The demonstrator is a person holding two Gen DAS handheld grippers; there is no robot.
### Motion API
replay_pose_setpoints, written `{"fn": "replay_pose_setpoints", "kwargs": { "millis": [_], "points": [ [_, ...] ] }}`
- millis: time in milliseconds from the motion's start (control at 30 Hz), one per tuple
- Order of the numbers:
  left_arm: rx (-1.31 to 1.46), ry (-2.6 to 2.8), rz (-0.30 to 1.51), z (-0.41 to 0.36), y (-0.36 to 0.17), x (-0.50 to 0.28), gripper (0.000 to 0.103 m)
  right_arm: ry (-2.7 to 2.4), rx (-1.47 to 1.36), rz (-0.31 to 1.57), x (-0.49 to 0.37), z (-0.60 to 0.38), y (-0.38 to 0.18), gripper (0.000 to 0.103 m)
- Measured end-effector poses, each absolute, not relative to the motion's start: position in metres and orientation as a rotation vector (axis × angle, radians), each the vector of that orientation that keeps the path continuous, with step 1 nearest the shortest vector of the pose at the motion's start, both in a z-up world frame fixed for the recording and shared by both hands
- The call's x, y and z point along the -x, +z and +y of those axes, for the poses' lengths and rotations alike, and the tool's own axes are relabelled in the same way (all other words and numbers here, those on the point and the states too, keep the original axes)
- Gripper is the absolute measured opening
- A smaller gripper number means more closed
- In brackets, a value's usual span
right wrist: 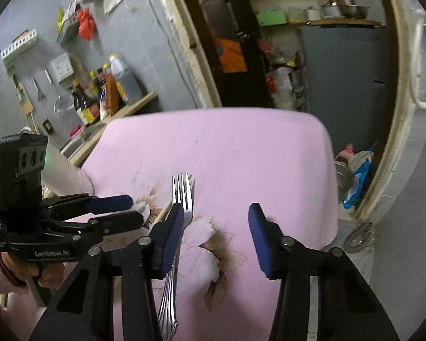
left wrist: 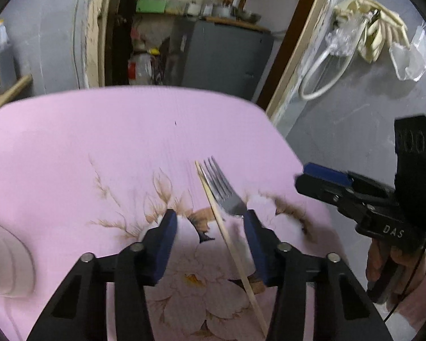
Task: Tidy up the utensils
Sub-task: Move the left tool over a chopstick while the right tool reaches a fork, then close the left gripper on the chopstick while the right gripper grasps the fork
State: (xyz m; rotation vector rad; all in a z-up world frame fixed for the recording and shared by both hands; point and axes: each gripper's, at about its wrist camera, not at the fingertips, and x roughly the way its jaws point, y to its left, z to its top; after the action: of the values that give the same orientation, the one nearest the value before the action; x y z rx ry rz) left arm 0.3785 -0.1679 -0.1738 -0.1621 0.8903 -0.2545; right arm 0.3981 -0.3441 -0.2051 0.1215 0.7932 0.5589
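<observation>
Left wrist view: the left gripper (left wrist: 210, 221) hangs over the pink flower-printed cloth on the table (left wrist: 99, 142), jaws about half open and empty. A pale wooden chopstick (left wrist: 227, 238) lies between them, long axis running away from the camera and tilting left at the far end. The silver metal fork (left wrist: 221, 190) lies just right of it, tines pointing away, neck hard against the right jaw. The right gripper (left wrist: 312, 182) comes in from the right.

Right wrist view: jaws roughly half open, gripping nothing. The fork runs lengthwise beside and under the left jaw, not centred in the gap. I judge the left gripper better placed for the chopstick, and the right needs a shift leftward for the fork.
</observation>
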Motion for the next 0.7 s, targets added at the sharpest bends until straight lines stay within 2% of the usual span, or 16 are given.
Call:
{"fn": "replay_pose_setpoints", "kwargs": {
  "millis": [233, 300, 367, 433, 700],
  "points": [
    [0.087, -0.23, 0.94, -0.182, -0.185, -0.387, 0.028, 0.599, -0.122, 0.834, -0.411, -0.332, -0.213, 0.04],
    [0.071, -0.221, 0.946, -0.184, -0.185, -0.39, 0.022, 0.607, -0.125, 0.844, -0.415, -0.33, -0.215, 0.04],
    [0.056, -0.203, 0.95, -0.184, -0.185, -0.392, 0.012, 0.625, -0.13, 0.862, -0.421, -0.325, -0.217, 0.04],
    [0.063, -0.19, 0.955, -0.18, -0.185, -0.392, 0.008, 0.642, -0.125, 0.874, -0.425, -0.322, -0.218, 0.039],
    [0.149, -0.142, 0.992, -0.157, -0.182, -0.392, 0.008, 0.739, -0.05, 0.927, -0.45, -0.289, -0.219, 0.039]
  ]
}}
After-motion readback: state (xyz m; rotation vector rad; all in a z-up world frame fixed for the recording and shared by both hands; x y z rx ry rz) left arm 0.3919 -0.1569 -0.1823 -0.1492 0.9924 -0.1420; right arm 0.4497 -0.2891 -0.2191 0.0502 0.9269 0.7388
